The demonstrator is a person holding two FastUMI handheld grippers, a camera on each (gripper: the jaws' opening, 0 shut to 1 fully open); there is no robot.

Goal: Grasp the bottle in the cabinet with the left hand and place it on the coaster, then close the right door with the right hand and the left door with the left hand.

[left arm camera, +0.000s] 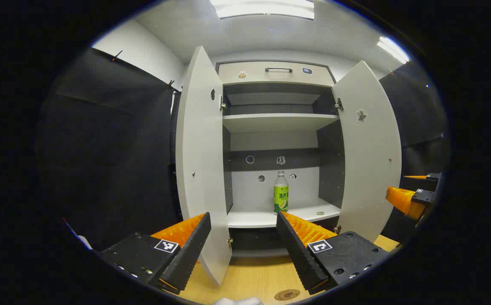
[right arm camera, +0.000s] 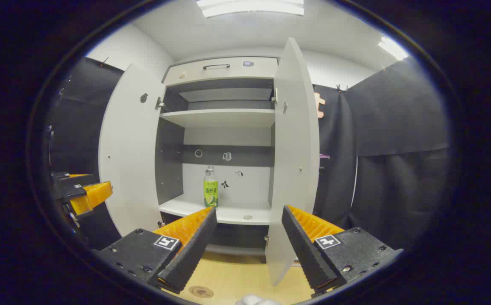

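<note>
A clear bottle [left arm camera: 281,192] with a green label and white cap stands upright on the cabinet's lower shelf [left arm camera: 271,218]; in the right gripper view the bottle [right arm camera: 210,187] sits left of middle. Both white doors hang wide: the left door [left arm camera: 201,169] and the right door [left arm camera: 368,148], whose edge [right arm camera: 292,161] faces me in the right gripper view. My left gripper [left arm camera: 243,237] is open, well short of the cabinet. My right gripper [right arm camera: 249,231] is open too, and also appears at the edge [left arm camera: 411,197]. A round brown coaster [left arm camera: 287,295] lies on the wooden table, near my fingers.
The wooden tabletop [left arm camera: 249,275] runs in front of the cabinet. An upper shelf [left arm camera: 277,120] and a drawer with a handle [left arm camera: 278,70] sit above. A small round disc [left arm camera: 320,213] lies on the lower shelf. Black cloth walls stand on both sides.
</note>
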